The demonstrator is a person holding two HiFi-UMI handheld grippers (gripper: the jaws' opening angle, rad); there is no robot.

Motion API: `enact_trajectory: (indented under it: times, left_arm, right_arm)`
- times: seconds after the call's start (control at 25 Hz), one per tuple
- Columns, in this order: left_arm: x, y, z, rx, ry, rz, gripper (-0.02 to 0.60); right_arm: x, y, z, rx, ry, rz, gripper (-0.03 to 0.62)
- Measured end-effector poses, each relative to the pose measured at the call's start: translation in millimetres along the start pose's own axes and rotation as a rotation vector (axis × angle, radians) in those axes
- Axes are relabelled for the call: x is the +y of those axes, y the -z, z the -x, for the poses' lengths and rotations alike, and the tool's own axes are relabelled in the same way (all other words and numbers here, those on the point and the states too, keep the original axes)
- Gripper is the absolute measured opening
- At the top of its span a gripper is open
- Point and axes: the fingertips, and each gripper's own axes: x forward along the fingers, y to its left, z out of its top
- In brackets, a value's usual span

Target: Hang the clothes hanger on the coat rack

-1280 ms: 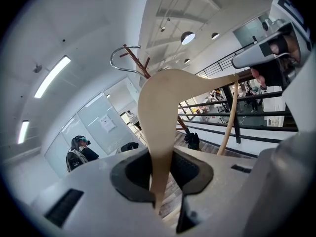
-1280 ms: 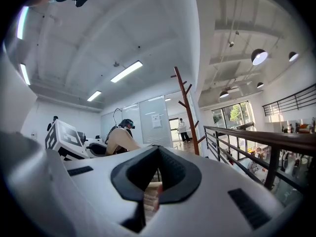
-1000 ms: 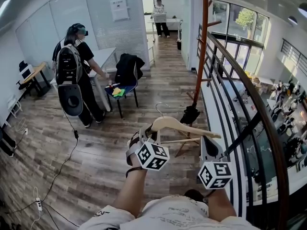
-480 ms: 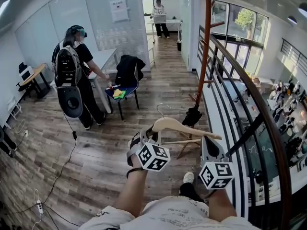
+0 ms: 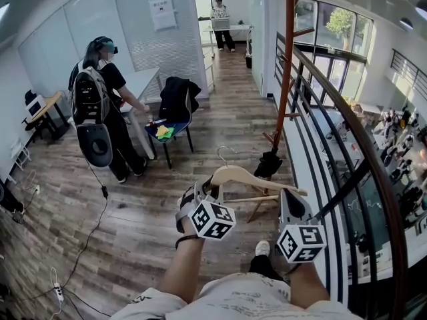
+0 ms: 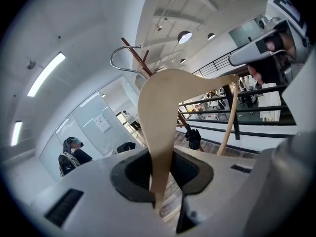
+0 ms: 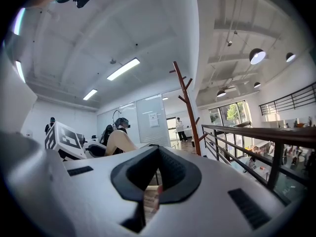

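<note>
Rack (image 5: 288,45): top runs off the head view's upper edge, so the pegs up there can't be seen. Hanger (image 5: 253,177): right tip hid behind right gripper (image 5: 290,199), left arm buried in left gripper (image 5: 208,187). In the head view neither gripper's jaws show; bodies + marker cubes cover them. Left gripper view: hanger's lower end sinks into the gap, tip out of sight. Right gripper view: just a tan sliver of hanger in the slot, rest buried. Dark bundle (image 5: 269,162) at rack foot, can't tell what it is. Bright bits (image 5: 163,130) on chair (image 5: 180,127) seat are too small to name. Far person (image 5: 220,22) tiny, no detail. Downstairs desks (image 5: 400,145): blur of clutter.
</note>
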Motion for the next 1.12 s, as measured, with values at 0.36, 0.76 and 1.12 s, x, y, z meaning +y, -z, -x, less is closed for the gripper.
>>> enact_trajectory:
  times: [0.36,0.76,1.12]
  left_arm:
    - [7,-15,-31,-0.01,0.008,-0.013,0.091]
    - [3,-37,-75,-0.02,0.037,-0.023,0.091]
    - [13,-74,-118,-0.032,0.037,-0.039,0.091]
  right_arm:
    - [-18,-2,-28,0.002,0.008,-0.02,0.0]
    - [-49,-7,-64,-0.006,0.011,-0.024,0.0]
    - [-85,-24,-96,-0.011,0.026,-0.018,0.0]
